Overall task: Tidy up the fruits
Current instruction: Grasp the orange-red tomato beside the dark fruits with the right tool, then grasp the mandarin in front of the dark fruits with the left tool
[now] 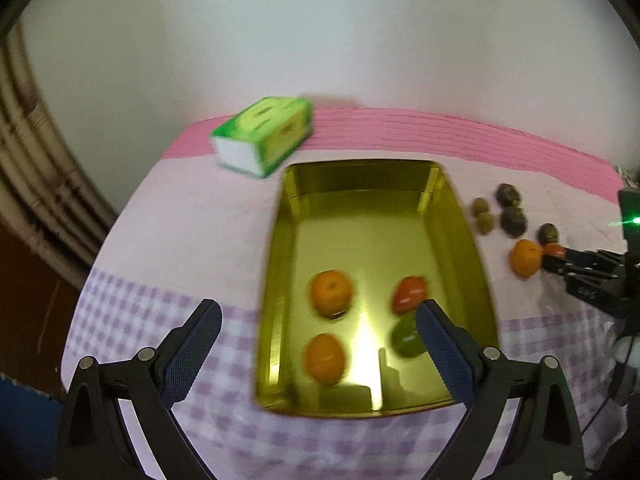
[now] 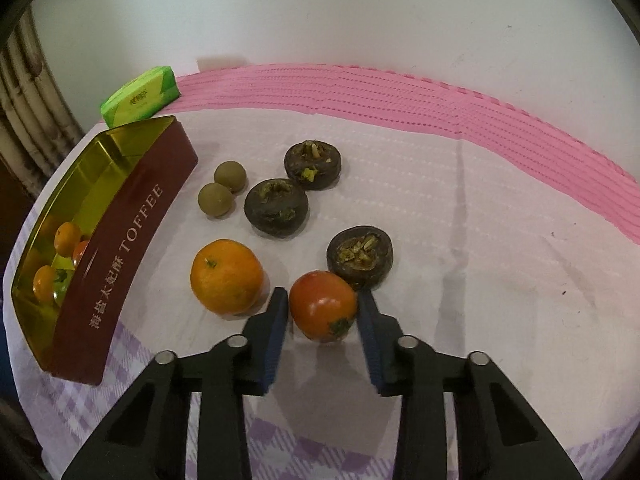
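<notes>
My right gripper is shut on a red tomato that rests on the cloth, one pad against each side. An orange lies just left of it, and a dark brown fruit sits close behind. The gold tin, maroon outside, holds two oranges, a red tomato and a green fruit. My left gripper hangs open above the tin's near end with nothing between its fingers. The left wrist view shows the right gripper at the far right.
Two more dark brown fruits and two small tan round fruits lie on the cloth behind. A green tissue pack sits at the back left by the wall. The table edge drops off on the left.
</notes>
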`<act>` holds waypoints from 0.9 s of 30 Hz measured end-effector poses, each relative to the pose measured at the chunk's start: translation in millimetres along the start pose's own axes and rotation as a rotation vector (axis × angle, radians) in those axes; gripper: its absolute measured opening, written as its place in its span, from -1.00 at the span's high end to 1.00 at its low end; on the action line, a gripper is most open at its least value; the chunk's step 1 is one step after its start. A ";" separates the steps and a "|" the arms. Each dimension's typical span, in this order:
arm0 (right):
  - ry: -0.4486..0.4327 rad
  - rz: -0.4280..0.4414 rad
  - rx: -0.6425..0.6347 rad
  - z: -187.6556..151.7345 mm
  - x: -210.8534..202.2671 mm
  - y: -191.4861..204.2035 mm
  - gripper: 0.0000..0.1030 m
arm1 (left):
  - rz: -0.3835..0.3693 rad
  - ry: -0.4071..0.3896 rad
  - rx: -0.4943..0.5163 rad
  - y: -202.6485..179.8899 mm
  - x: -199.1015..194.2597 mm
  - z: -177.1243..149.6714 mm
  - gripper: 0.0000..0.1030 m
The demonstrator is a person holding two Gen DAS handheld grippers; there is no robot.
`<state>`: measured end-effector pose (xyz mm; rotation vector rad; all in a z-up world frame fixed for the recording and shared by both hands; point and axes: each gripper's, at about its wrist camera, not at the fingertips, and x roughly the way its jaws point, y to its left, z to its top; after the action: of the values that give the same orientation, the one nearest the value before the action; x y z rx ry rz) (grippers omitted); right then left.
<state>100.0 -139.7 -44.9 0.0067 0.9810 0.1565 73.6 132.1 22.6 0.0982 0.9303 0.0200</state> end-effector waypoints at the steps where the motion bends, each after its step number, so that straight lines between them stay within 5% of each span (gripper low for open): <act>1: -0.005 0.003 -0.002 -1.3 -0.8 -0.3 0.33 | -0.010 0.000 0.013 -9.4 0.4 3.6 -0.88; 13: -0.057 -0.097 0.087 -24.4 -18.4 -63.6 0.33 | -0.144 0.021 0.160 -127.0 13.1 23.5 -0.88; 20: -0.087 -0.126 0.153 -35.4 -22.6 -99.1 0.33 | -0.183 0.072 0.185 -165.3 33.1 27.4 -0.87; 27: -0.115 -0.154 0.114 -32.8 -17.5 -91.7 0.33 | -0.193 0.139 0.181 -179.3 55.8 28.9 -0.34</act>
<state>75.1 -234.9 -55.7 0.0443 0.8711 -0.0416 125.6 -45.2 -21.6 0.1763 1.0765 -0.2390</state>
